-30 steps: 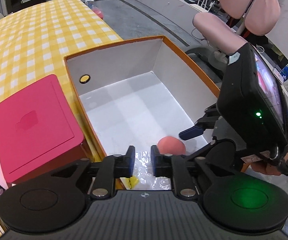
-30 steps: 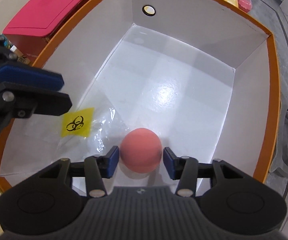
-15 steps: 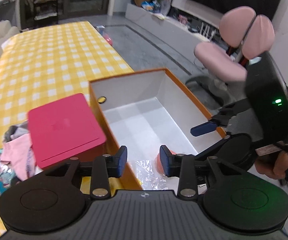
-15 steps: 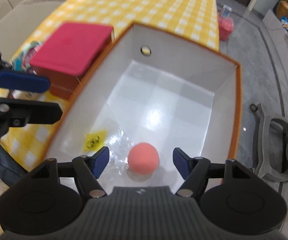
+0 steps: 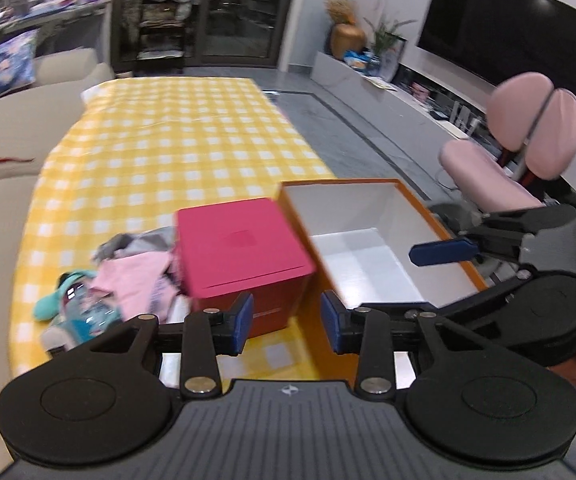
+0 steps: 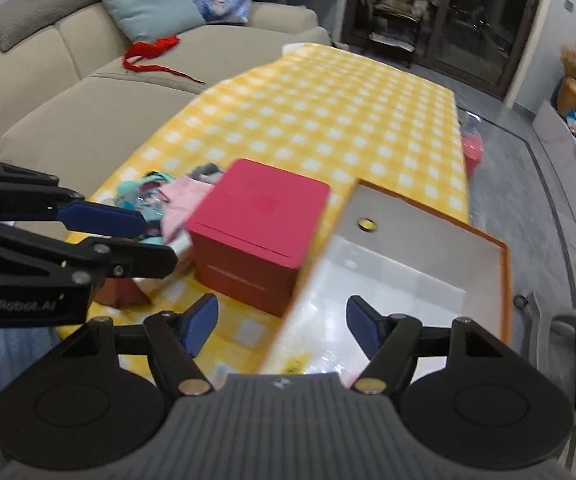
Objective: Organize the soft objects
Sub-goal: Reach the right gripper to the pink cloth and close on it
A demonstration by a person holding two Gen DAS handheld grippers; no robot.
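My left gripper [image 5: 286,322] hangs open and empty above the table's near edge, in front of the crimson box [image 5: 239,248]. My right gripper [image 6: 282,318] is open and empty too, above the near left wall of the orange box [image 6: 504,280] with its white inside [image 5: 368,248]. A clear bag with a yellow label [image 6: 300,364] lies at the box's near end. The pink ball is hidden. A pile of soft things [image 5: 127,276], pink and grey cloth and a teal plush [image 5: 51,304], lies left of the crimson box. Each view shows a finger [image 5: 444,252] [image 6: 99,216] of the other gripper.
The yellow checked tablecloth [image 5: 175,152] runs far behind the boxes. A beige sofa [image 6: 67,92] with cushions and a red ribbon [image 6: 151,50] stands left of the table. A pink chair [image 5: 528,128] is on the grey floor to the right.
Both grippers have lifted up and back out of the orange box. The right jaws widened off the pink ball, the left jaws opened. The ball has dropped out of view.
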